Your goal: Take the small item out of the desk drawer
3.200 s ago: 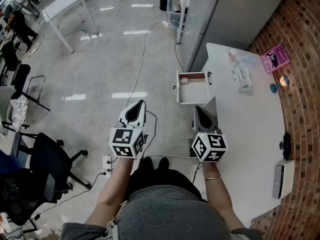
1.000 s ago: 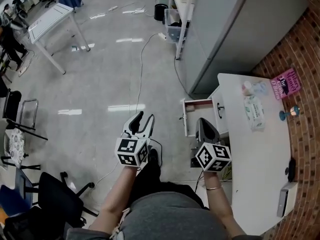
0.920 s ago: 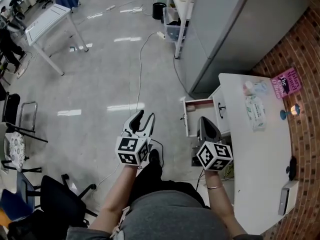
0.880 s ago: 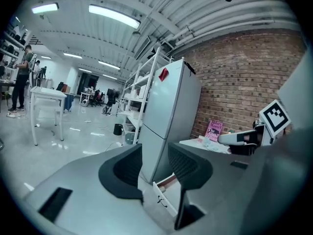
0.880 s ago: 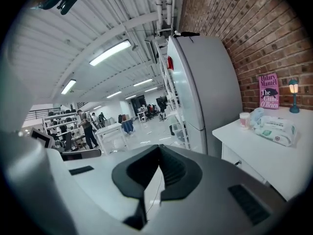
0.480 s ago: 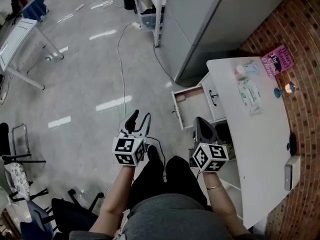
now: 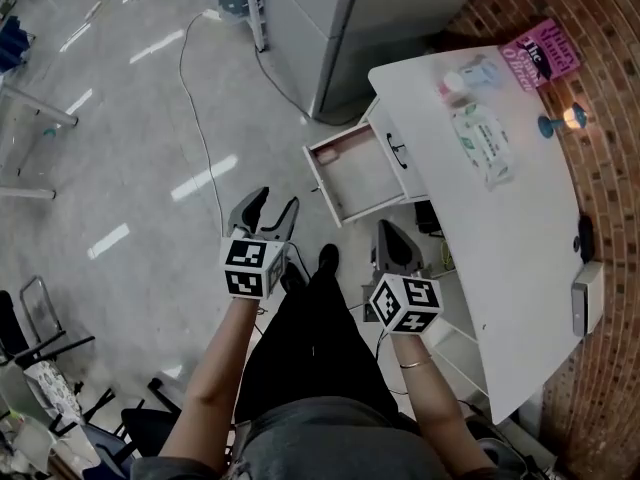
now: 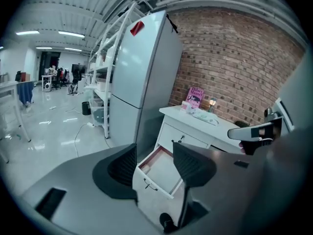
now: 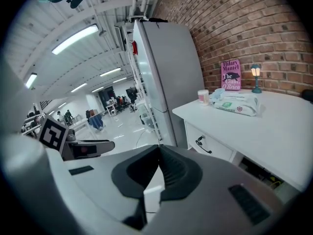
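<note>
The left gripper's (image 8: pixel 154 154) dark jaws are opening wide with nothing between them. They point at the open white desk drawer (image 7: pixel 323 188), where a small tan item (image 8: pixel 145 167) lies in a corner. The right gripper's (image 9: pixel 159 150) jaws are pressed together and empty. Both forearms reach forward, and the grippers stop short of the drawer, beside the white desk (image 7: pixel 500 218).

The drawer (image 7: pixel 360 173) juts from the desk (image 7: pixel 500 228); a book (image 7: pixel 540 53) and wipes (image 7: pixel 482 143) lie on top
</note>
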A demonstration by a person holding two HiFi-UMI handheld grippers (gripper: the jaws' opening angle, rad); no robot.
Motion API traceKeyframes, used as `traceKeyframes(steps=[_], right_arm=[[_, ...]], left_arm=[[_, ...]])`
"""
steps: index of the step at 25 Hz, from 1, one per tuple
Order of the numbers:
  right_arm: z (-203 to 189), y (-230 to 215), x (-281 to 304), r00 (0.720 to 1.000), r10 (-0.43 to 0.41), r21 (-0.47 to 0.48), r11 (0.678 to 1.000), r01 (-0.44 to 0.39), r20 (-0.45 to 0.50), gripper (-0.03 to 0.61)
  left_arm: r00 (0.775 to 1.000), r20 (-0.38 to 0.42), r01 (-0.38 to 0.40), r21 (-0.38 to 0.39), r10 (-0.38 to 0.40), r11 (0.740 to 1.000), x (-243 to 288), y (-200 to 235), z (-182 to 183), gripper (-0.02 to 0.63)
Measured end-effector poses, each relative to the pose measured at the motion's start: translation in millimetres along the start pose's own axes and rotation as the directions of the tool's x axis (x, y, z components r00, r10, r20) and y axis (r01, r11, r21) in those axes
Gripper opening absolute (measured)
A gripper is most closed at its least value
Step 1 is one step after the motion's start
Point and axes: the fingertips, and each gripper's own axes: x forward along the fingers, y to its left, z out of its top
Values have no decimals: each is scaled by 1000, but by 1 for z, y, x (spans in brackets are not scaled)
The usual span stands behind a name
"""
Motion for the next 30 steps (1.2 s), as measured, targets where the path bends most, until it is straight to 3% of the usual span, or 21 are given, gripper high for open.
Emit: traceKeyframes(steps=[12,27,30], right_arm=[[-55,-49,62,997,-39,99,994,46,-71,6],[-149,-91,140,989,-27,96,995,41,-148,6],[-166,-99,145,986,-34,120,991,54,-162,6]], left_arm=[[975,-197,138,182,-102,973,159,-26,-54,229],[929,-371,157,340,-21,927,277,6,-157,230],[917,-398,170,392,0,904,291,9,-170,230]])
